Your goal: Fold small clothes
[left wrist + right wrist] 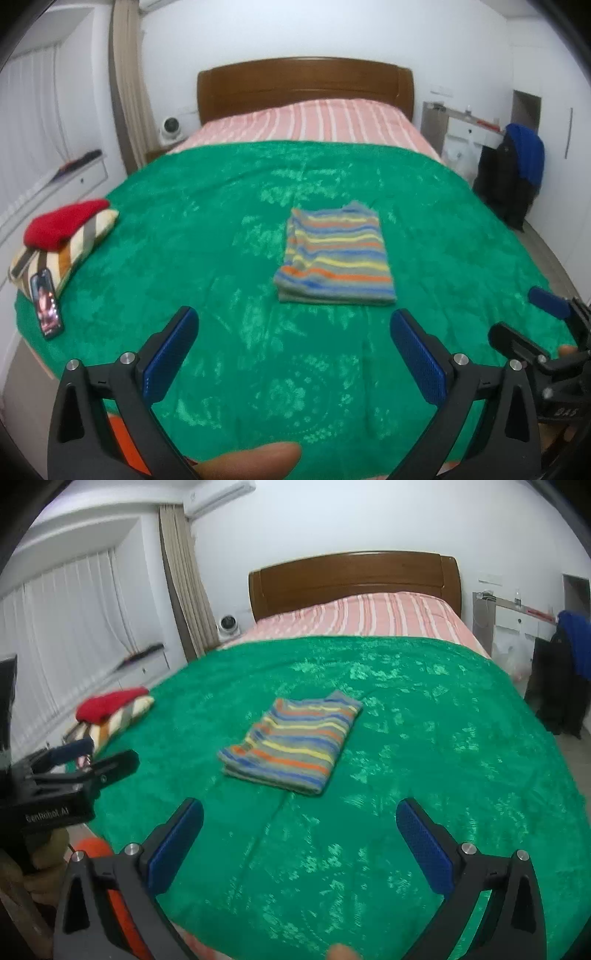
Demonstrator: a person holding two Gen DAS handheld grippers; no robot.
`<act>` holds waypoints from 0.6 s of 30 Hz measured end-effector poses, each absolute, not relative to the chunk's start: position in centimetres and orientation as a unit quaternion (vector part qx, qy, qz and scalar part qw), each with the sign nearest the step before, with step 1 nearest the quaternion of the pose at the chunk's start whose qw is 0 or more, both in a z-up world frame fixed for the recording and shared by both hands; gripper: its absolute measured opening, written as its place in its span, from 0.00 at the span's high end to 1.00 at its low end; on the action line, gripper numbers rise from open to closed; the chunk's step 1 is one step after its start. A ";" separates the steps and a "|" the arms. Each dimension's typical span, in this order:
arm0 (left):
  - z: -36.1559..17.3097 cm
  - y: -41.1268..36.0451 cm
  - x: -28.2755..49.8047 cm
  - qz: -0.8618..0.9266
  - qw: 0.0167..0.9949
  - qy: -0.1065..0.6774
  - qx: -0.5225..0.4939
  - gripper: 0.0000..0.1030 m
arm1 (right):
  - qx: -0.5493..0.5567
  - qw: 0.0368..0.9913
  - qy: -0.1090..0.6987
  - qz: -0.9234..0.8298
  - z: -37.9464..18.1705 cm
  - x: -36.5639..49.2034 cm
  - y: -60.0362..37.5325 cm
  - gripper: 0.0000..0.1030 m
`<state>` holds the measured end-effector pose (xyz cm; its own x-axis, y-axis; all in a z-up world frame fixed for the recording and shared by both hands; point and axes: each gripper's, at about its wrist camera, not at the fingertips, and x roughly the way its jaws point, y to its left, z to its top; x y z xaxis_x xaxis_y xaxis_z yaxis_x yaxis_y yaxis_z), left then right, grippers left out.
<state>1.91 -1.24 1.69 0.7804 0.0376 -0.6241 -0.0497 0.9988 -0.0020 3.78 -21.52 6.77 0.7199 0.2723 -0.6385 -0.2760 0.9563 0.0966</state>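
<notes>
A folded striped garment (334, 254) is seen lying flat near the middle of a green blanket (207, 236) spread over a bed, well apart from both grippers. The left gripper (293, 350) is held above the blanket's near edge with its blue-padded jaws spread wide and nothing between them; the right gripper (299, 843) is likewise released and empty.

A phone (46, 302) with a lit screen, propped against a striped pillow (74, 243) at the bed's left edge, is shown clearly only in the left wrist view; in the right wrist view that spot is largely hidden behind the left gripper's body. A red garment (61, 223) is piled on top of the pillow in both views. A wall air conditioner (218, 496) is seen clearly only in the right wrist view.

Beyond the blanket, a pink striped sheet (314, 122) and a wooden headboard (303, 85) are visible, with a small white fan (170, 129) beside the bed. Dark and blue clothing (517, 173) is draped over something at the right wall. A fingertip (251, 459) intrudes at the bottom of the left view.
</notes>
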 end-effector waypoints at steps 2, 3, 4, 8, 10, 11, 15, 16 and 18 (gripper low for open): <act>1.6 -1.1 1.9 0.029 0.942 0.335 -0.008 0.00 | -0.039 0.926 0.355 0.122 6.8 4.0 -20.7 0.00; 1.5 -1.1 2.0 0.032 0.940 0.338 -0.003 0.00 | -0.051 0.926 0.355 0.115 7.0 3.9 -20.4 0.00; 1.5 -1.1 1.9 0.033 0.940 0.340 0.000 0.00 | -0.056 0.927 0.355 0.111 7.1 3.9 -20.3 0.00; 1.4 -1.6 1.9 0.025 0.937 0.348 0.010 0.00 | -0.052 0.920 0.372 0.112 8.2 4.2 -19.8 0.00; 1.4 -1.8 2.0 0.024 0.935 0.355 0.014 0.00 | -0.056 0.918 0.375 0.115 8.7 4.4 -19.5 0.00; 1.4 -1.9 2.0 0.025 0.934 0.357 0.017 0.00 | -0.062 0.919 0.372 0.115 9.0 4.4 -19.2 0.00; 1.3 -2.0 2.0 0.032 0.934 0.354 0.032 0.00 | -0.086 0.921 0.364 0.108 9.5 4.2 -18.5 0.00; 1.3 -1.9 2.0 0.032 0.934 0.355 0.033 0.00 | -0.091 0.920 0.366 0.106 9.3 4.2 -18.4 0.00; 1.1 -1.8 2.1 0.032 0.931 0.361 0.030 0.00 | -0.101 0.916 0.376 0.100 8.4 4.3 -18.3 0.00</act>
